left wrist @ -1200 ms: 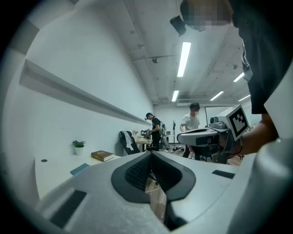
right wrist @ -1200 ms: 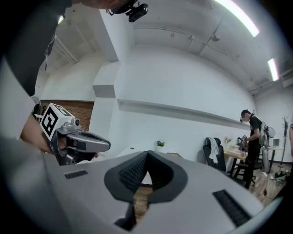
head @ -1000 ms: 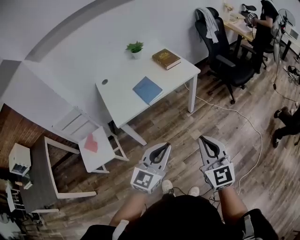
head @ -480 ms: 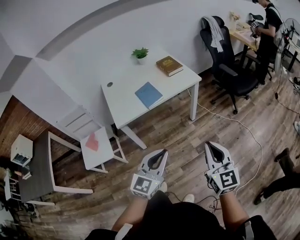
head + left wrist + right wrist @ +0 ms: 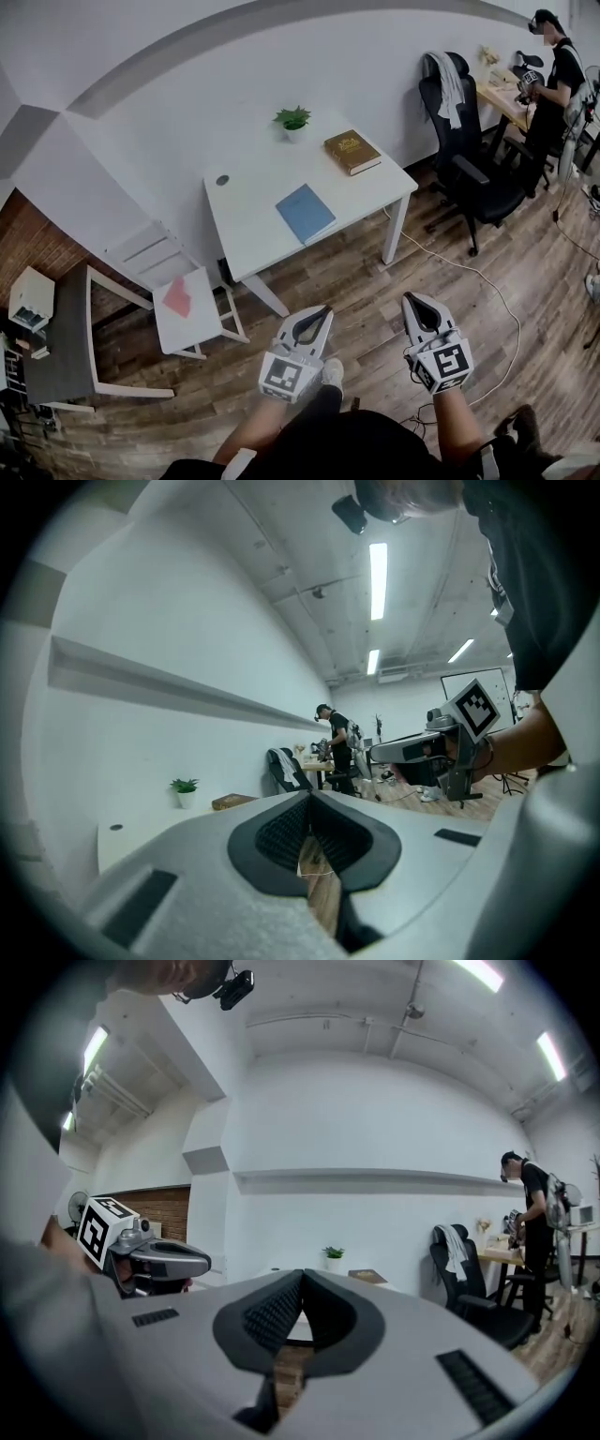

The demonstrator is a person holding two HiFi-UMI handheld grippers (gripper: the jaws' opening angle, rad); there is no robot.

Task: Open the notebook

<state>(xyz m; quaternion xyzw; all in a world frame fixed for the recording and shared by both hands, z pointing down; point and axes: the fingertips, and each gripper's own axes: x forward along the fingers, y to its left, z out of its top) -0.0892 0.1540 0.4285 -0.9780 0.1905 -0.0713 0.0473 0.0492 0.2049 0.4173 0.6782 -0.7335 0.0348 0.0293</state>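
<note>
We hold both grippers out side by side above the wooden floor (image 5: 366, 267), and both are empty. The left gripper (image 5: 322, 310) has its jaws fully together. In the left gripper view the two tips meet in a seam, and only floor shows through the hollow behind them. The right gripper (image 5: 413, 299) reads the same in the right gripper view, with its tips touching and nothing between the pads. Each gripper also appears off to the side in the other's view.

The notebook (image 5: 306, 213) lies ahead of the jaws and well apart from them, up on the white table (image 5: 248, 211). It is blue, closed and flat on the tabletop. From the left jaws it is almost straight ahead; from the right jaws it is ahead and off to the left. Its long axis runs across the table's depth, from the front edge towards the wall. One short end therefore faces the jaws and the other points away from them, slanted a little to the left in the head view. The near short end sits close to the table's front edge.

Farther beyond the jaws than the notebook, towards the wall, stand a small potted plant (image 5: 293, 119) and a brown book (image 5: 352, 152), both apart from the notebook. In neither gripper view can we make out the notebook itself.
</note>
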